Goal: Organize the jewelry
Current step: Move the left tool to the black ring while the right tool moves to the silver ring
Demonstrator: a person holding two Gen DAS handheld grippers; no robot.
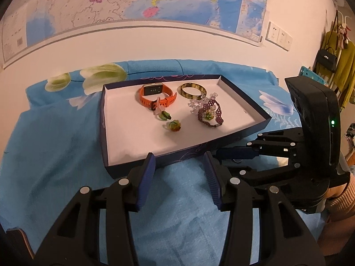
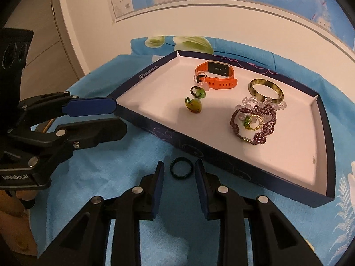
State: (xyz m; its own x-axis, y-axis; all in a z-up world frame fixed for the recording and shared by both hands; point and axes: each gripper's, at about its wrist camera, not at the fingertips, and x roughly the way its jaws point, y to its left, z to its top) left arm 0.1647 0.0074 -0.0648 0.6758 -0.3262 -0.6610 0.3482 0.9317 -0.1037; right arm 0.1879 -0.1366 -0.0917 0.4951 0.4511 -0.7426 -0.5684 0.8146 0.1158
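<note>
Left wrist view. My left gripper (image 1: pixel 178 166) hangs over the blue floral cloth (image 1: pixel 55 155), just short of the near wall of the shallow navy cardboard tray with a white floor (image 1: pixel 224 140); its blue-padded jaws stand wide apart and hold nothing. In the tray lie an orange-strapped smartwatch (image 1: pixel 155 95), a tortoiseshell bangle (image 1: pixel 193 90), a purple beaded bracelet (image 1: pixel 209 113) and two small green-stoned rings (image 1: pixel 169 122). My right gripper (image 1: pixel 237 153) enters from the right, low beside the tray's corner.

Right wrist view. A plain dark band ring (image 2: pixel 180 168) lies flat on the cloth outside the tray, just before its near wall. My right gripper (image 2: pixel 179 170) straddles it, jaws open on either side and, as far as I can tell, not yet touching it. My left gripper (image 2: pixel 104 119) shows at the left edge, close to the tray wall, jaws parted and empty.

Hazards, as I judge them. The ring is thin and lies flat on soft fabric: closing too high would let it squirt out or flip; closing too low would pinch the cloth and drag it, shifting the tray. Lifted loosely, the ring could strike the tray wall and drop.
</note>
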